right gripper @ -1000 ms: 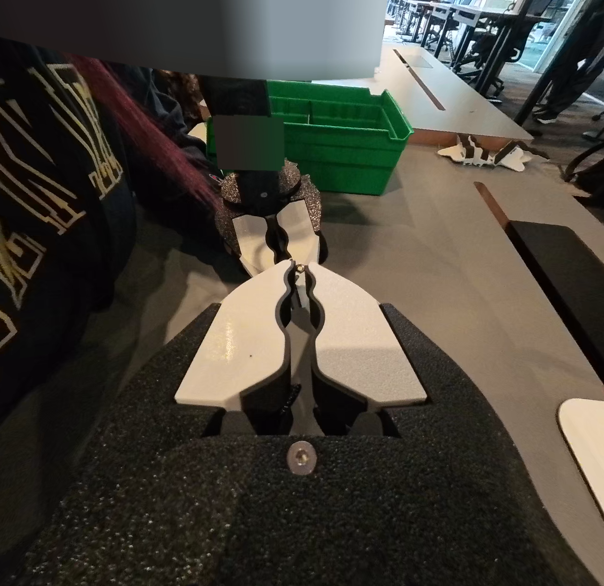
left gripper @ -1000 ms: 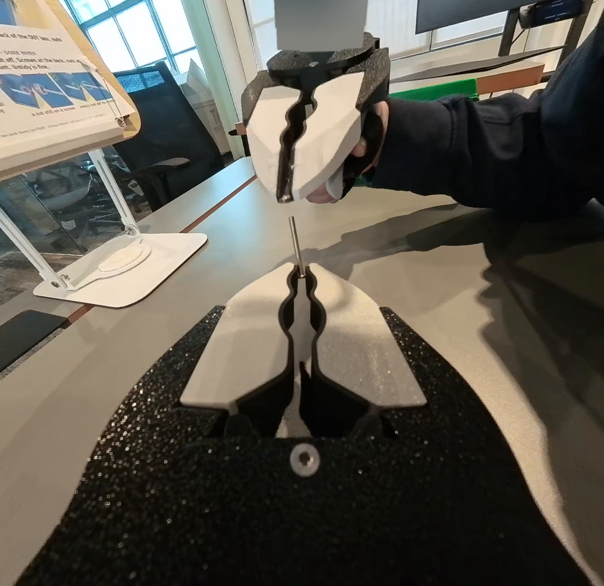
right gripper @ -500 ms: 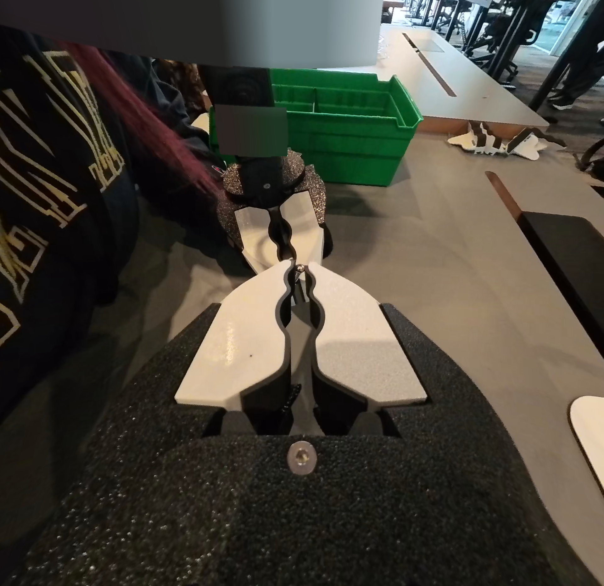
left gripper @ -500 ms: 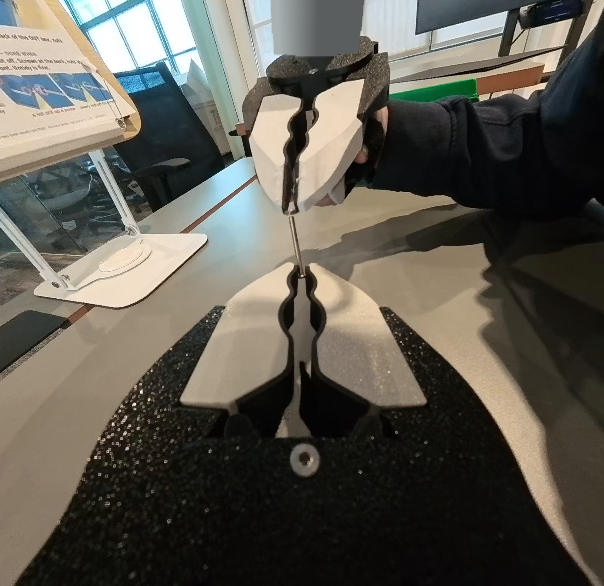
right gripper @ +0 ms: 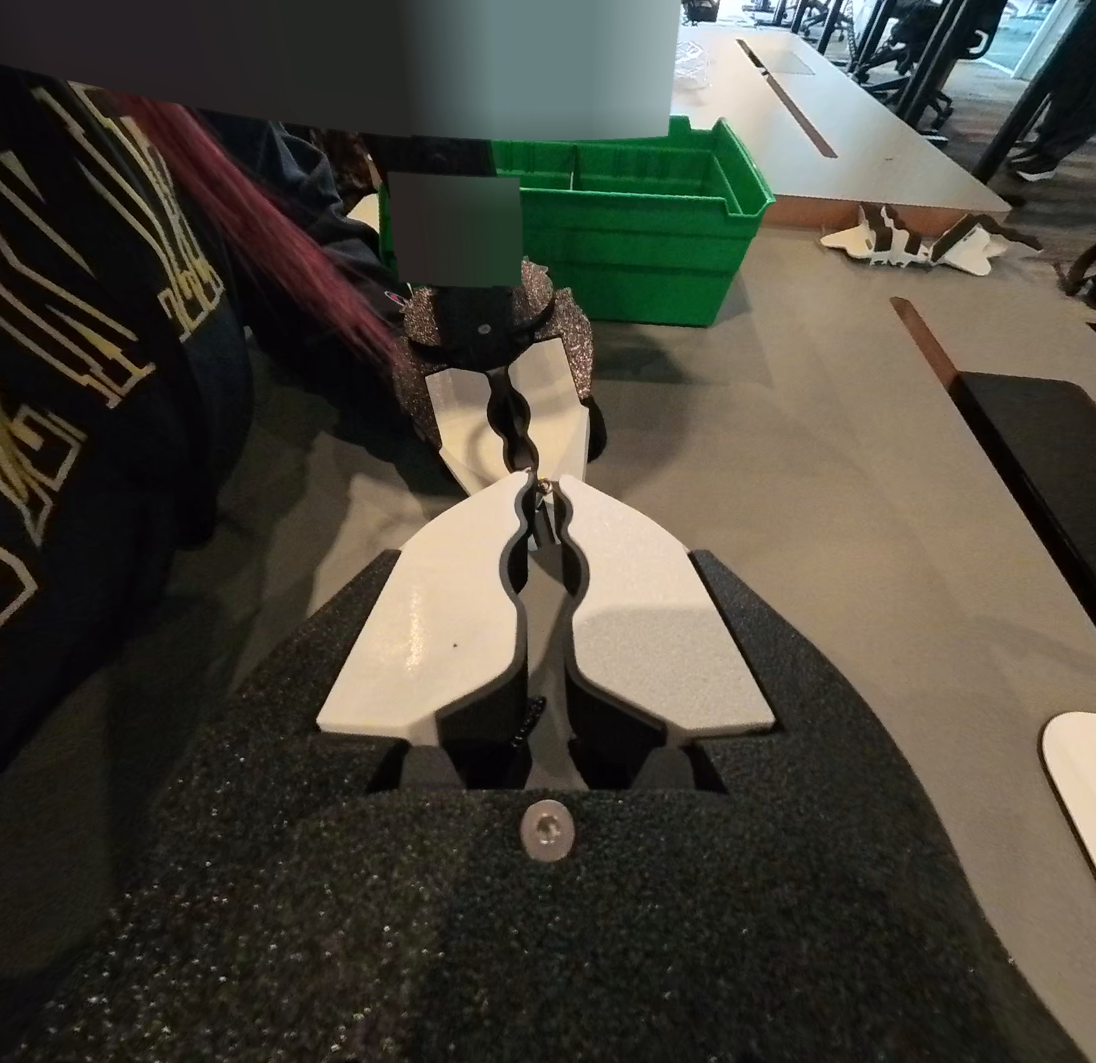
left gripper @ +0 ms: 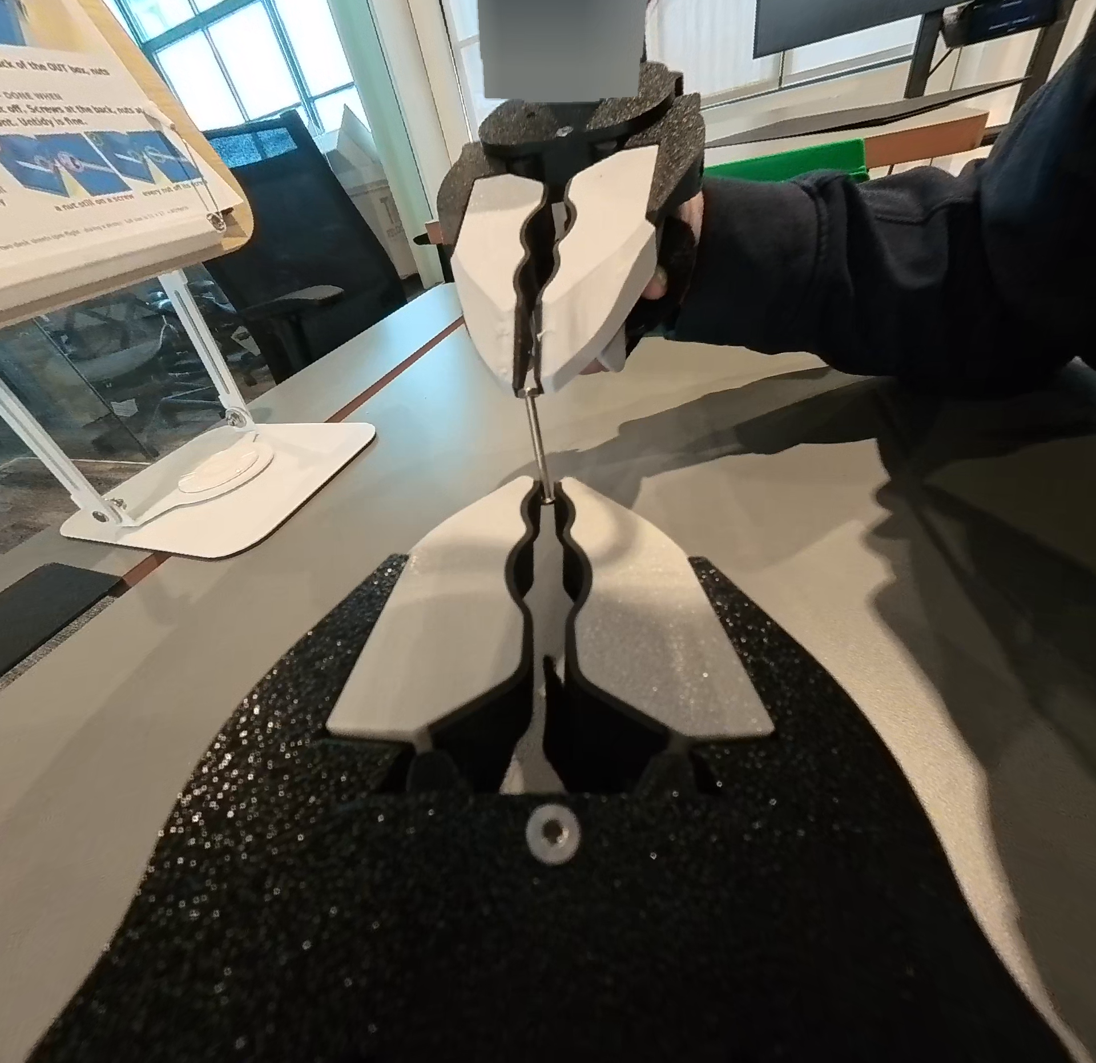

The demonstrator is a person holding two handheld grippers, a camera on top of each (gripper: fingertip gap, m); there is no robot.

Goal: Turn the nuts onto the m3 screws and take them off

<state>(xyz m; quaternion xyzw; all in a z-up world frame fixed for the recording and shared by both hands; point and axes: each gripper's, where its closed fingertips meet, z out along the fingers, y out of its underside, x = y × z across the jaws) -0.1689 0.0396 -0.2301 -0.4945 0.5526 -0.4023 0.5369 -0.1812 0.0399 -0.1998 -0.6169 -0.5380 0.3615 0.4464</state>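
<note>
Presently: left claw (left gripper: 547,492) — closed on the lower end of the m3 screw (left gripper: 538,441), which stands nearly upright out of its tips, above the grey tabletop (left gripper: 415,441). The grip low on the shank leaves the upper thread bare, probably so a nut can travel along it.

Right claw (left gripper: 526,385) — pointing down from above, jaws pinched narrow on a small nut (left gripper: 527,390) at the very tip, the nut meeting the screw's top end. In the right wrist view the same nut (right gripper: 544,486) shows as a tiny bright speck between that claw's tips, the left claw (right gripper: 537,477) just beyond. Whether the thread has caught cannot be told. The two claws face each other in line, seemingly to keep nut and screw on one axis.

Screw: thin, long, plain silver metal, straight; head hidden in the left claw's grip. Nut: silver, very small, shape not clear.

Elsewhere: green bin (right gripper: 640,228) well behind, on the tabletop; white stand base (left gripper: 225,489) with instruction board to the left claw's side.
</note>
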